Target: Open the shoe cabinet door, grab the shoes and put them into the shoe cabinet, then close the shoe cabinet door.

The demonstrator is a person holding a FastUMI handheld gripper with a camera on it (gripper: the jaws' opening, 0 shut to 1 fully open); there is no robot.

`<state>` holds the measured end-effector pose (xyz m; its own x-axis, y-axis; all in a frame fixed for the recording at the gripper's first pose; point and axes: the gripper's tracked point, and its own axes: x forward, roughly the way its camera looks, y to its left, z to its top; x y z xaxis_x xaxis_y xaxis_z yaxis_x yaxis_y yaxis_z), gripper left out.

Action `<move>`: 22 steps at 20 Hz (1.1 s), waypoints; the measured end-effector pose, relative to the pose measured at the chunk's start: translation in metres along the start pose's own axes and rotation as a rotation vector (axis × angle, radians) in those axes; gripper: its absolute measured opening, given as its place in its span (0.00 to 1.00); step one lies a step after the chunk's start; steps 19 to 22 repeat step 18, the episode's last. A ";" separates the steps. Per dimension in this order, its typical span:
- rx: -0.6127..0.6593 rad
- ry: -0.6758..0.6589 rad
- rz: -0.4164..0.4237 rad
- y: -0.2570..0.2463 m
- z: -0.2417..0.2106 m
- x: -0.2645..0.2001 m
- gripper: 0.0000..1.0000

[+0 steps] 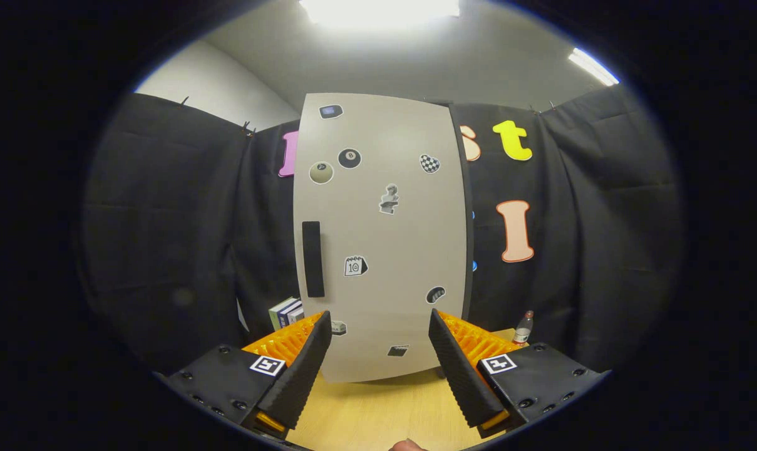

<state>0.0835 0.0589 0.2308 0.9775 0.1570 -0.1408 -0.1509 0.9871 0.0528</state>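
While the shoe cabinet (381, 238) stands upright on the table (378, 407) at our twelve o'clock, its pale door (409, 250) faces us flat and looks shut, with no gap that we can make out along its edges. We see a dark vertical handle (313, 259) on the door at about eleven o'clock from the gripper (378, 351), and small stickers (389, 199) scattered over the panel. Our jaws stand wide open with nothing between them; the lower part of the door sits just ahead of them, apart from both fingers (300, 369). We cannot tell where the shoes are.

Moving outward, we find a few books (285, 312) standing beside the cabinet's lower corner at ten o'clock, partly hidden behind the left finger. At two o'clock a small bottle (523, 327) with a red cap stands on the table near the cabinet's other side, just beyond the right finger. Black cloth forms the booth wall (178, 250) behind everything, and bright ceiling lights (378, 9) glare overhead. At six o'clock a fingertip (406, 445) of the person holding the gripper peeks in. Between the jaws and the handle we see only bare table.
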 end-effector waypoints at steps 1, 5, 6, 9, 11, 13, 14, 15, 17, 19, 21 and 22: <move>-0.006 0.001 -0.004 -0.004 -0.002 -0.008 0.98; -0.006 -0.020 -0.016 -0.016 -0.008 -0.028 0.98; -0.002 -0.029 -0.019 -0.018 -0.012 -0.031 0.98; -0.003 -0.059 -0.042 -0.025 -0.022 -0.034 0.98; -0.009 -0.045 -0.044 -0.026 -0.031 -0.030 0.98; -0.007 -0.037 -0.040 -0.026 -0.036 -0.029 0.98; -0.003 -0.040 -0.039 -0.027 -0.036 -0.029 0.98; -0.002 -0.043 -0.041 -0.028 -0.036 -0.028 0.98; 0.000 -0.021 -0.043 -0.030 -0.044 -0.025 0.98; 0.005 -0.014 -0.041 -0.018 -0.042 -0.015 0.98; 0.005 -0.014 -0.041 -0.018 -0.042 -0.015 0.98; 0.005 -0.014 -0.041 -0.018 -0.042 -0.015 0.98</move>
